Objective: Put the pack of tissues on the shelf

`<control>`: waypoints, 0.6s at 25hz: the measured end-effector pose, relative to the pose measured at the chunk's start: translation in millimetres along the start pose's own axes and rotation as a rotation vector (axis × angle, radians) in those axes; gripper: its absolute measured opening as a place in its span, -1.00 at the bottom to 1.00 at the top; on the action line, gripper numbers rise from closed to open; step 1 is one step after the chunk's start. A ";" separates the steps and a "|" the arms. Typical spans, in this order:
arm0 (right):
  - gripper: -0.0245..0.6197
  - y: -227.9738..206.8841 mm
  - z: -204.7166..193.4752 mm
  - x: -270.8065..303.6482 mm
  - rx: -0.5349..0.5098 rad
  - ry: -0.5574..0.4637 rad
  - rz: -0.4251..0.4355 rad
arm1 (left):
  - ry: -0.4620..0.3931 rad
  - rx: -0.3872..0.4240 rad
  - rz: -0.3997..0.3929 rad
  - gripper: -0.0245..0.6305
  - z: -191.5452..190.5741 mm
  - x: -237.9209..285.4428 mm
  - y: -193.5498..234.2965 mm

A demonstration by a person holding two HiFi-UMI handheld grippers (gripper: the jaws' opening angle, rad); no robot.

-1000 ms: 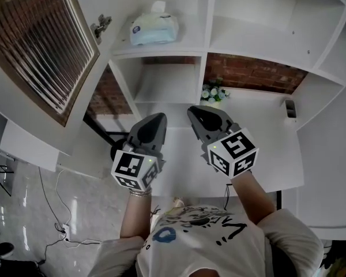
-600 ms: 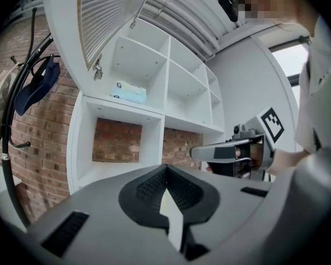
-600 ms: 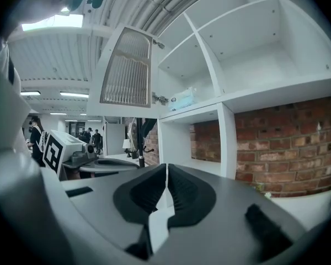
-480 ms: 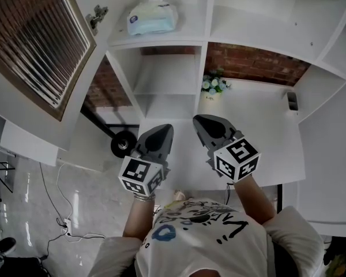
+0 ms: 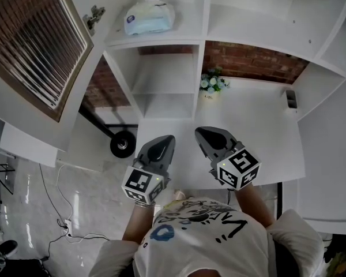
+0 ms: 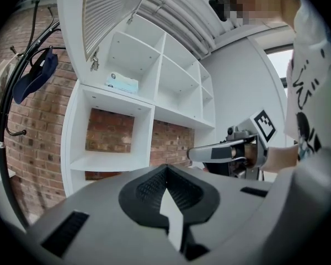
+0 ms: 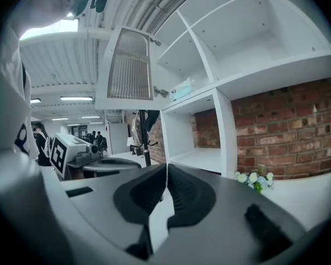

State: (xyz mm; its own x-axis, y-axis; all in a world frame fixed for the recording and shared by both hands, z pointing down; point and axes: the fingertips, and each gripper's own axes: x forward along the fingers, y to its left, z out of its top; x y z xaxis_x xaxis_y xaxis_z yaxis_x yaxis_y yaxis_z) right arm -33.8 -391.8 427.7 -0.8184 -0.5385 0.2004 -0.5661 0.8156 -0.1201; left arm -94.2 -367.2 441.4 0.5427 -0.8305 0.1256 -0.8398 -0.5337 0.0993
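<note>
The pale blue pack of tissues (image 5: 150, 17) lies on the white shelf (image 5: 161, 39) in the upper left compartment, a white tissue sticking out of its top. It shows small in the left gripper view as the pack (image 6: 122, 84) and in the right gripper view as the pack (image 7: 182, 89). My left gripper (image 5: 164, 142) and right gripper (image 5: 205, 136) hang side by side low over the white desk (image 5: 265, 131), far below the pack. Both are shut, jaw tips touching, with nothing between them (image 6: 165, 170) (image 7: 166, 167).
An open louvred cabinet door (image 5: 40, 45) juts out at the upper left. A small pot of flowers (image 5: 213, 85) and a small grey object (image 5: 290, 99) stand on the desk. A coat stand (image 6: 16, 93) is left of the shelf; a black wheel (image 5: 122, 145) sits below.
Both grippers have drawn back from the shelf, down toward the person's body. The tissue pack stays on the shelf.
</note>
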 end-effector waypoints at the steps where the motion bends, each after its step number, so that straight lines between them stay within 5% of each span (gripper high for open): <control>1: -0.83 1.4 -2.0 -1.3 0.005 0.001 0.005 | 0.001 -0.004 -0.007 -0.88 -3.2 -1.6 -1.5; 15: -0.84 21.6 -22.4 -12.5 0.031 0.007 0.072 | -0.025 -0.020 -0.054 -0.88 -12.2 -15.3 -12.4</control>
State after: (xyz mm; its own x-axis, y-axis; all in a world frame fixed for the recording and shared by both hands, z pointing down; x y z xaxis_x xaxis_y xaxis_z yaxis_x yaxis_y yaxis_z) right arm -33.5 -362.7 444.4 -0.8566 -0.4769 0.1972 -0.5084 0.8454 -0.1641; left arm -91.9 -345.9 450.2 0.5862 -0.8047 0.0945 -0.8088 -0.5746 0.1251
